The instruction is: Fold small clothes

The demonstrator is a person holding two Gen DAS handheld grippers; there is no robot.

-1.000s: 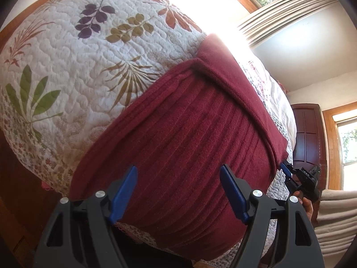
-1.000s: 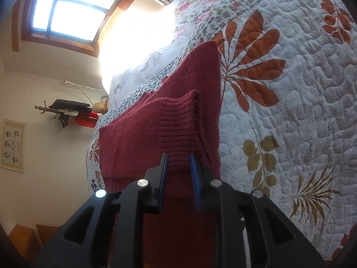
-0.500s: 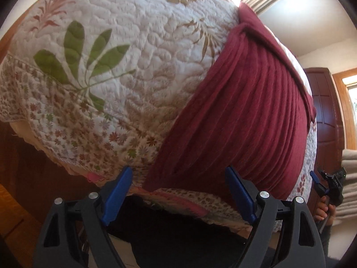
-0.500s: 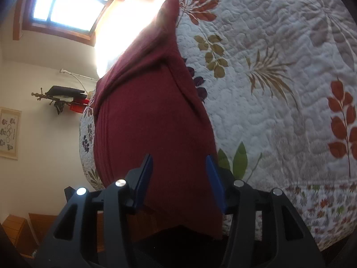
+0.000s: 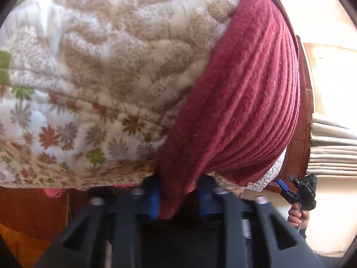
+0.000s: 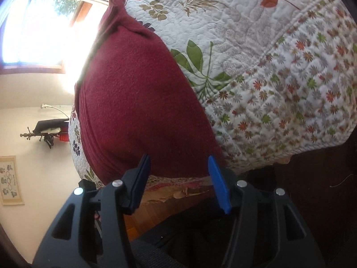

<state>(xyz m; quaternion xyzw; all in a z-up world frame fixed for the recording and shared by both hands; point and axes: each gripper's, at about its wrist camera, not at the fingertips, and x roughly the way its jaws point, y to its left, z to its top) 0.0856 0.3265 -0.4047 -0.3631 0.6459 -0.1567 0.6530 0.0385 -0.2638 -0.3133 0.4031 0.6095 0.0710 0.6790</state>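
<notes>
Since the earlier frame, left claw (image 5: 178, 197) has narrowed onto the maroon sweater (image 5: 243, 102) hem at 6 o'clock on the quilted bed (image 5: 100, 67); right claw (image 6: 179, 181) stands wide.

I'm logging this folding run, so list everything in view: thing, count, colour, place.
sweater: one, dark red, lying on the quilt with its near hem at the bed edge
quilt: one, white with leaf and flower prints, covering the bed
window: one, bright with a wood frame, on the far wall in the right wrist view
framed picture: one, pale, on the wall at lower left of that view
door: one, dark brown wood, behind the sweater in the left wrist view
left tool: one, black with blue pads, closing around the sweater hem
right tool: one, black with blue pads, open at the hem
hand: one, holding the right tool
</notes>
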